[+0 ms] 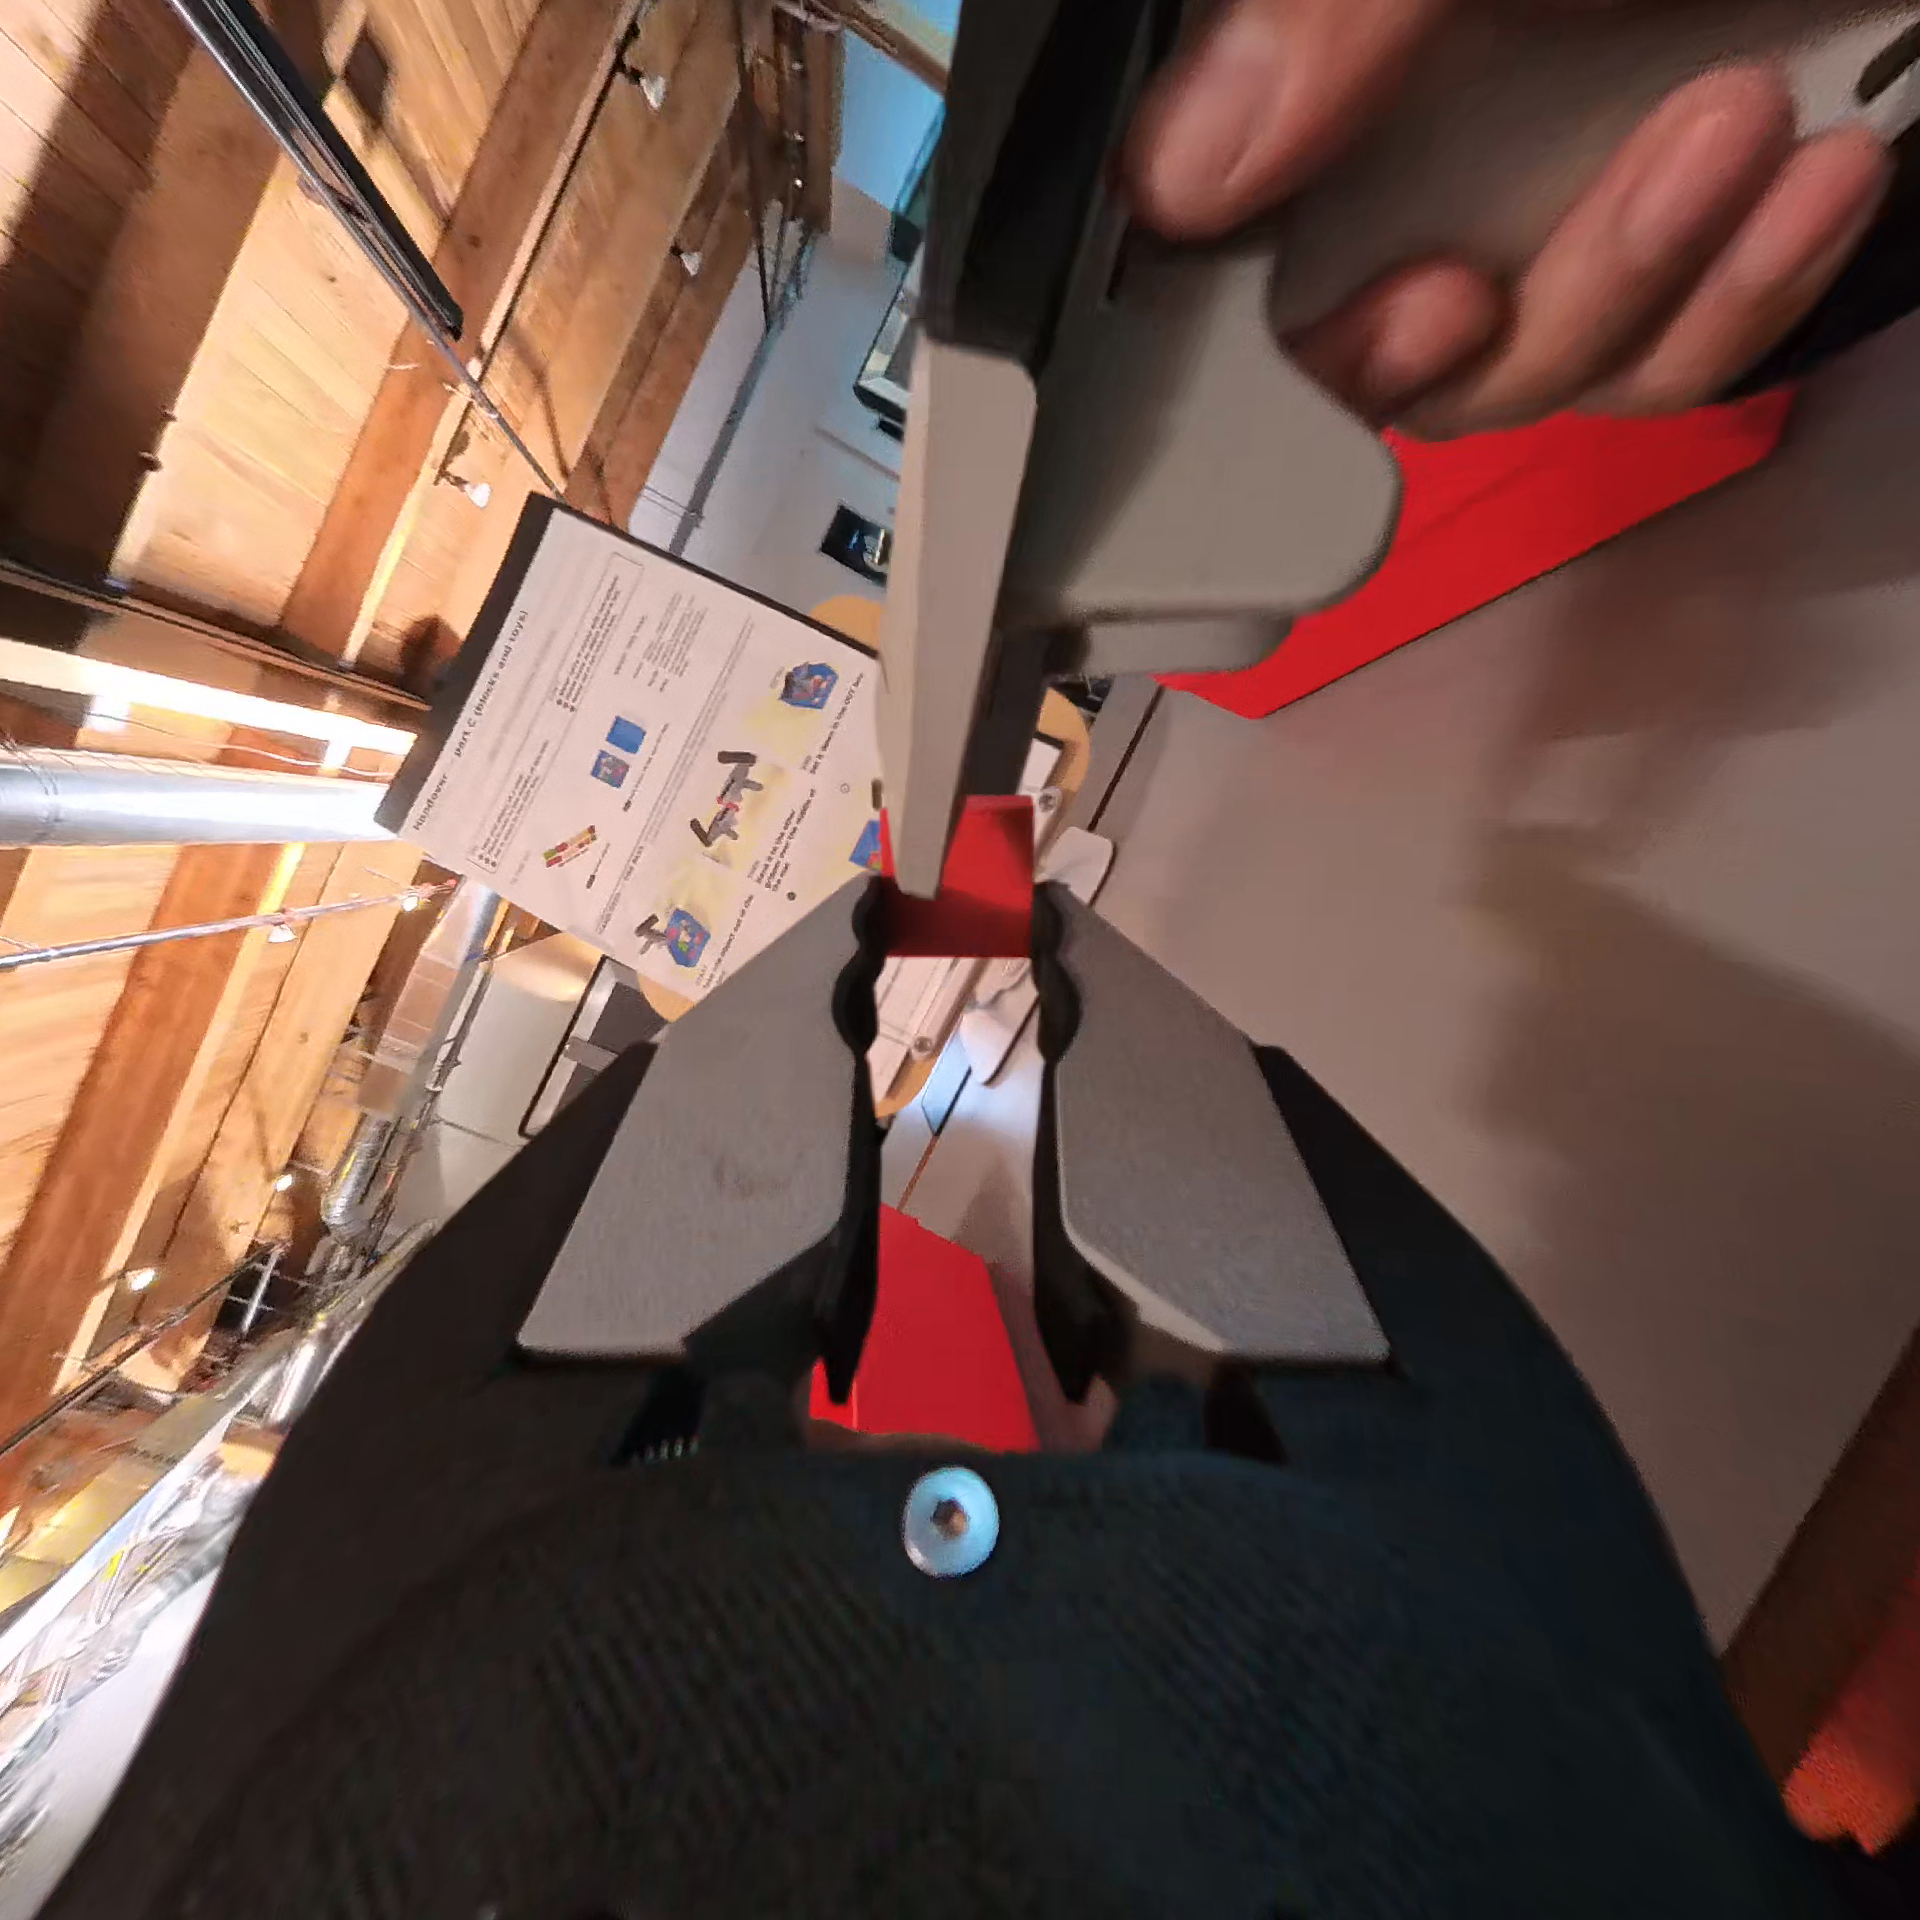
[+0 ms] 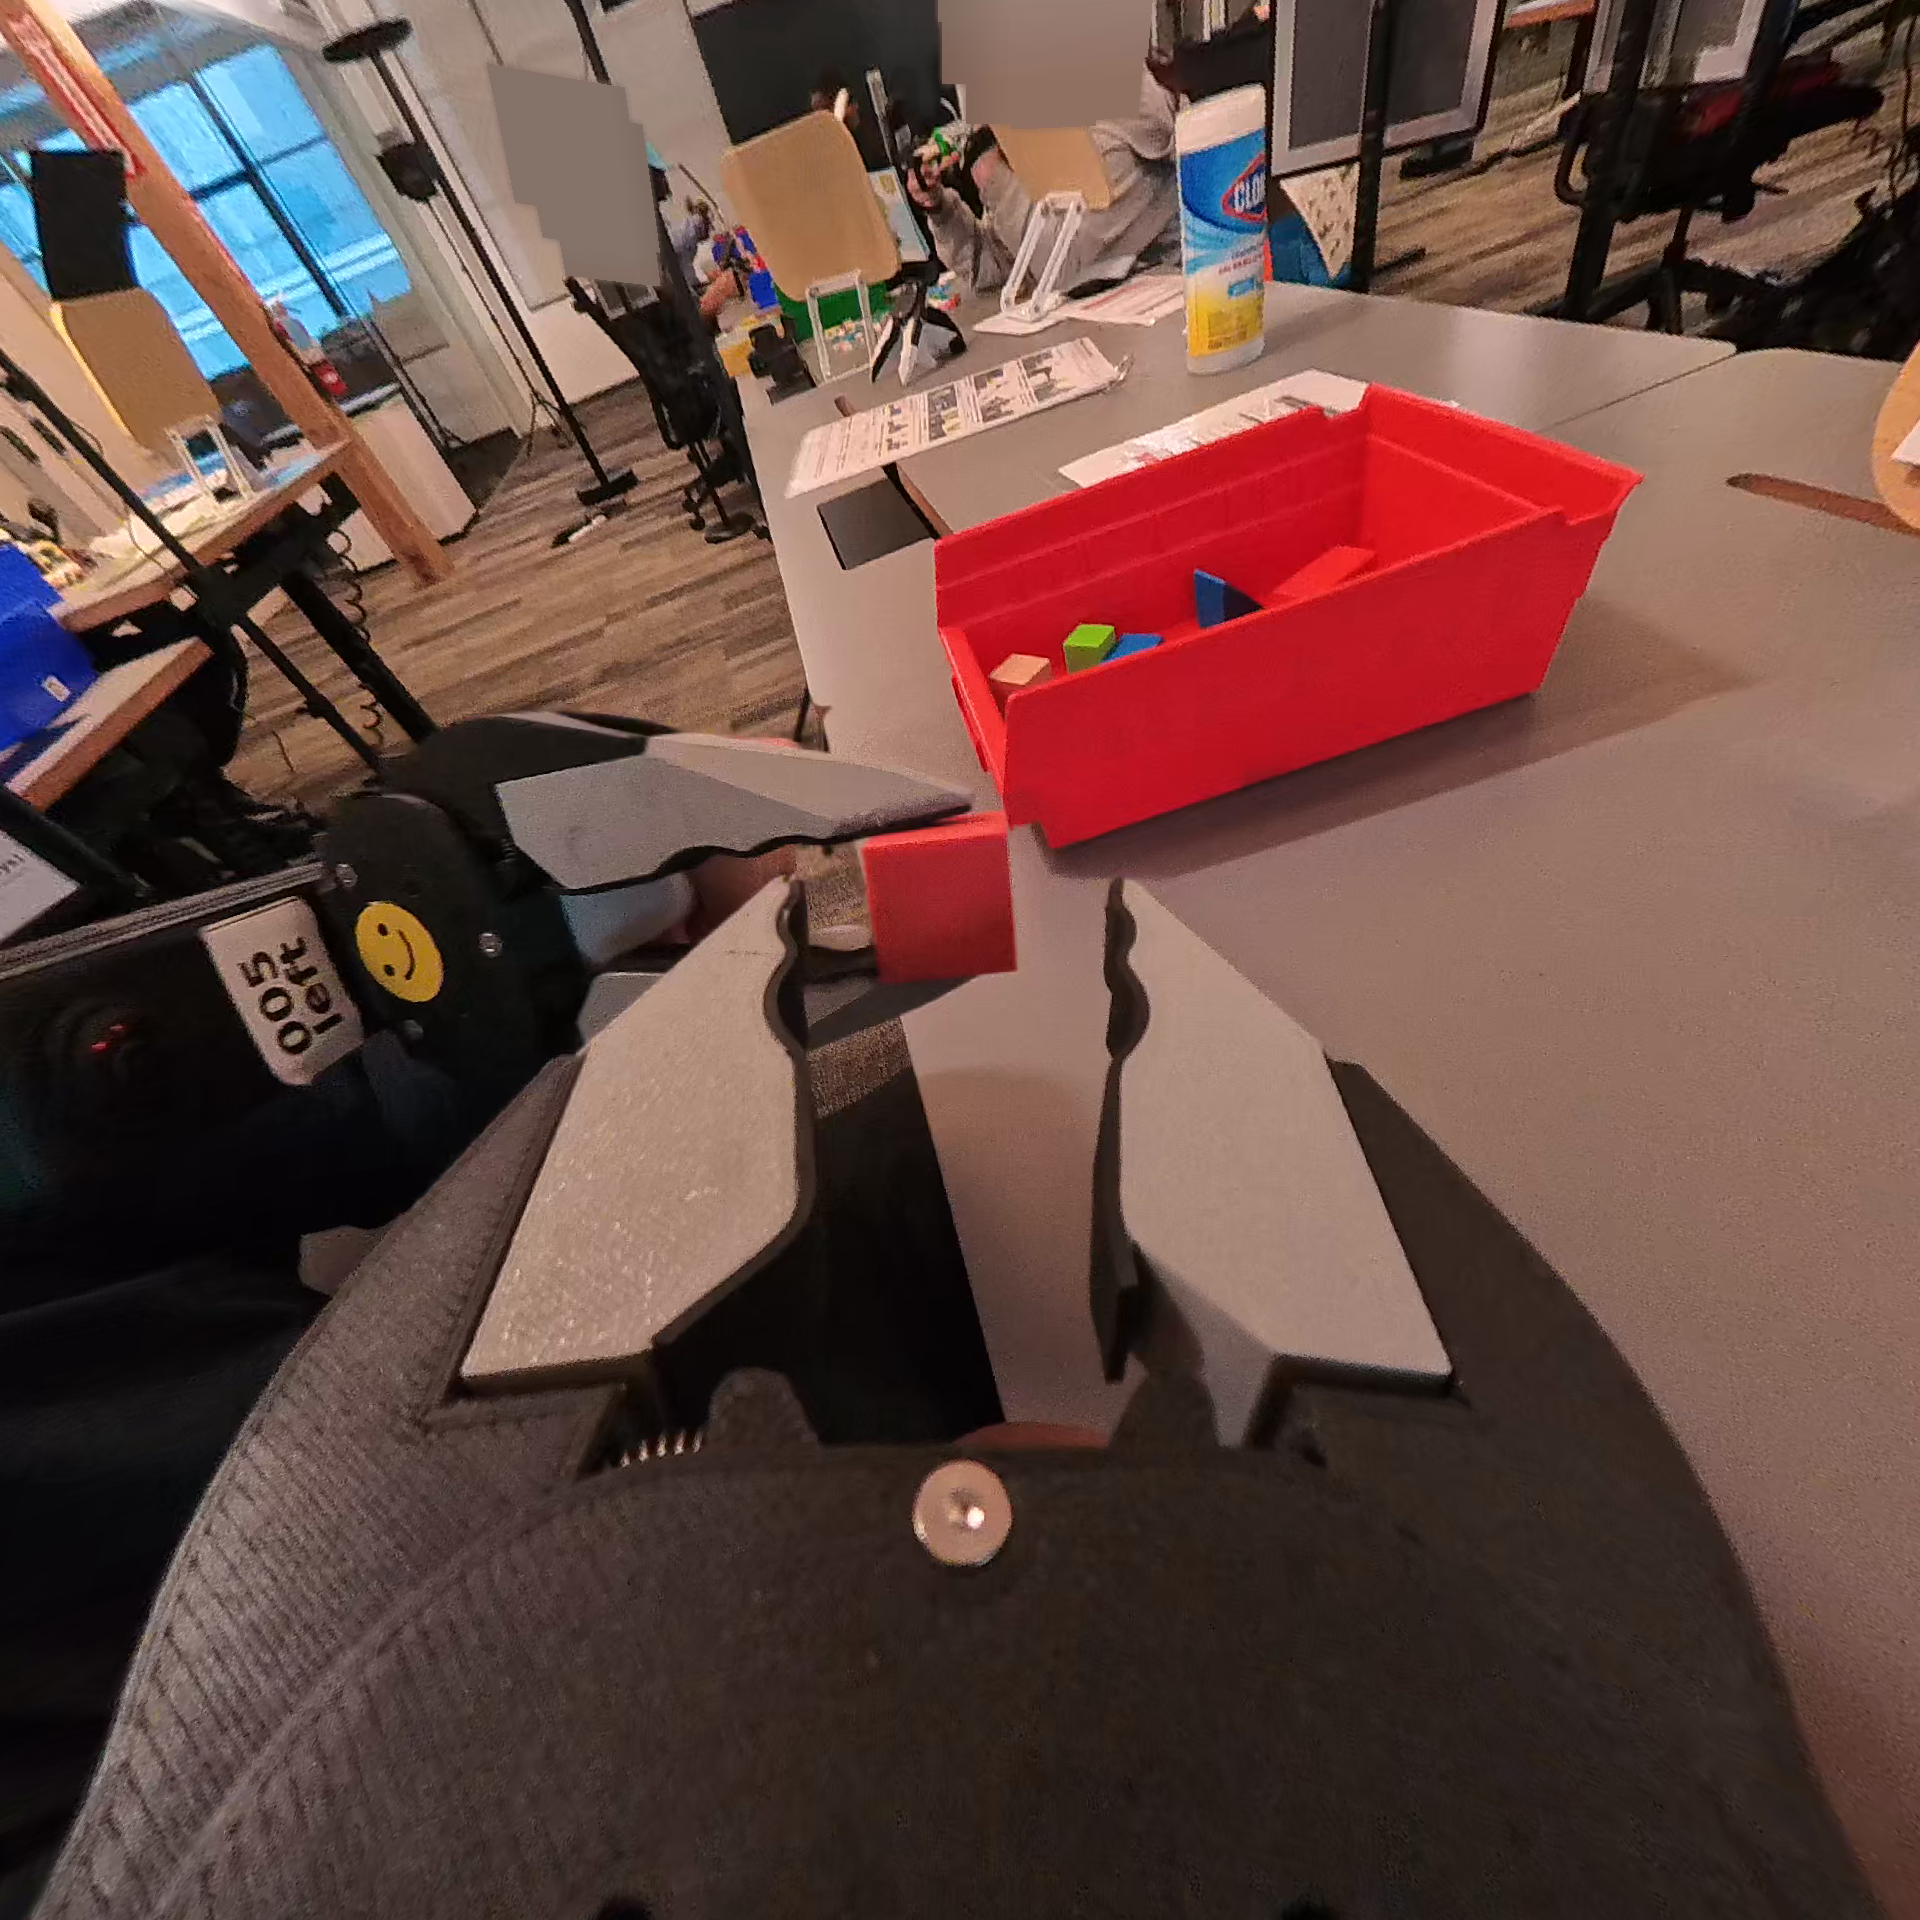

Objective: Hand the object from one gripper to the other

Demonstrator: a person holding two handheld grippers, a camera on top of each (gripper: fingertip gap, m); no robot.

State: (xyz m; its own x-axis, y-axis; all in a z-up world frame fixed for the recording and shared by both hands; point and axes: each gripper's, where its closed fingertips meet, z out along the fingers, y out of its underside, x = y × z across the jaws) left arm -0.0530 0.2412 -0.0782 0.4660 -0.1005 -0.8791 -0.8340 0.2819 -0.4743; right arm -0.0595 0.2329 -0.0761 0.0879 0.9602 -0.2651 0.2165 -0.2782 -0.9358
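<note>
Your left gripper point(image 1: 956, 920) has its two fingers clamped on a flat red block point(image 1: 961, 914), a smooth, square-edged slab held at the very fingertips, above the grey table point(image 2: 1455, 1039) near its edge. Your right gripper point(image 2: 956, 935) has its fingers spread apart around that block: in the right wrist view the block point(image 2: 940, 899) sits between the tips, closer to the left finger, with a clear gap to the other one. The fingers point(image 2: 665, 1174) are grey, grainy plates with wavy black inner edges, mounted on a ribbed black body. Only the right wrist view shows the red plastic bin point(image 2: 1278, 717) on the table beyond the block, straight-walled and glossy, holding small blocks in green, blue, red and bare wood; it also shows the left gripper point(image 2: 727, 800) from the side, with a round yellow sticker on its housing. Only the left wrist view shows your hand point(image 1: 1507, 239) wrapped around the right gripper's grey handle, one right finger point(image 1: 951, 623) coming down onto the block, a printed sheet point(image 1: 644, 748) on a stand behind, and a wooden plank ceiling point(image 1: 208, 416).
</note>
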